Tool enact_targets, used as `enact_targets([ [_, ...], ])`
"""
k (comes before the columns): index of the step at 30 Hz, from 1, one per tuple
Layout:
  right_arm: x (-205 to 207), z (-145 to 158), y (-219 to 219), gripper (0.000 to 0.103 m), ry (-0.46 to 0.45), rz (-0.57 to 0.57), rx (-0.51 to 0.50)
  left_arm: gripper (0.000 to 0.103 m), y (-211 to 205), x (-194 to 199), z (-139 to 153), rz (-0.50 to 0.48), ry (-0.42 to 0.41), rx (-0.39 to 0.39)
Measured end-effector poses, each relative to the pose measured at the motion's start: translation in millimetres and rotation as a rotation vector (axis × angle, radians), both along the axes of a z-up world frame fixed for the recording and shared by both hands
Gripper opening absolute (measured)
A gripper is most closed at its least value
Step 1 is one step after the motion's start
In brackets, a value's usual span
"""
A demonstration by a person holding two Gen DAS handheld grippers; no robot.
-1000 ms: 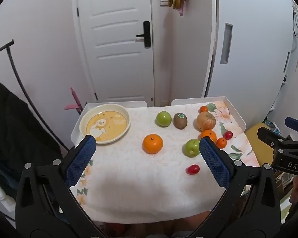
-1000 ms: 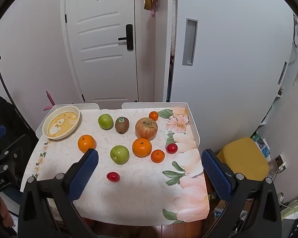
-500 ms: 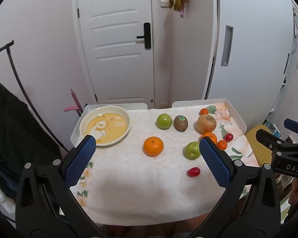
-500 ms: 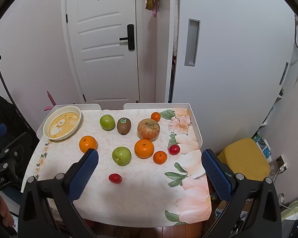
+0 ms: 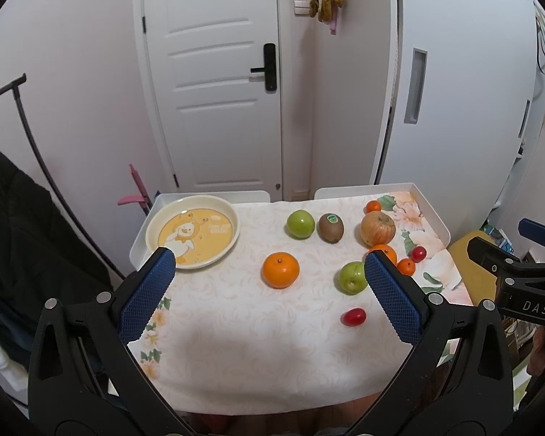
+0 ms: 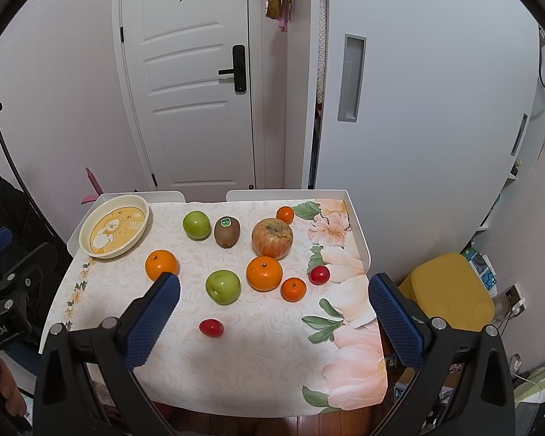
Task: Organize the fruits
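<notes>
Loose fruit lies on a small white table (image 5: 236, 327) (image 6: 236, 363) with a floral cloth. A cream plate (image 5: 192, 232) (image 6: 114, 227) with a duck picture sits empty at the far left. Fruits include a large orange (image 5: 280, 269) (image 6: 161, 264), two green apples (image 5: 300, 224) (image 6: 222, 286), a kiwi (image 5: 330, 227) (image 6: 227, 231), a red-yellow apple (image 5: 378, 229) (image 6: 272, 238), another orange (image 6: 264, 273), small tangerines (image 6: 293, 289) and red cherry tomatoes (image 5: 353, 317) (image 6: 211, 327). My left gripper (image 5: 269, 305) and right gripper (image 6: 272, 319) hover open above the near edge, holding nothing.
A white door (image 5: 214, 83) and a white cabinet (image 6: 418, 109) stand behind the table. A black garment (image 5: 25, 239) on a rack hangs to the left. A yellow stool (image 6: 450, 290) sits on the floor at the right. The table has a raised rim (image 6: 358, 225).
Both cameras have tilted or backed off slightly, so the table sits a little lower in view. No fruit has moved and both grippers stay open.
</notes>
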State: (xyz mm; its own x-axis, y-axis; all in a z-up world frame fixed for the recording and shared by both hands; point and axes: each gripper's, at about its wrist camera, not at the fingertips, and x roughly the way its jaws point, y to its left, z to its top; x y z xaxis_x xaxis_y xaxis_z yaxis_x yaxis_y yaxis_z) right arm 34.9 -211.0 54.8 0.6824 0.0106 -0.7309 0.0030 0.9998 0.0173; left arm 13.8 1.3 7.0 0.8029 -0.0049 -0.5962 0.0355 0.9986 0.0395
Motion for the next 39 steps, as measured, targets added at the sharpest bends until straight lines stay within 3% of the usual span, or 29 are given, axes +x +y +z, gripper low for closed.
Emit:
enact_targets([
  [39,4.2,-0.2,3.4,0.103,-0.007,0.004,0.007,0.103,1.1,1.9,0.1,-0.007,-0.019,-0.002],
])
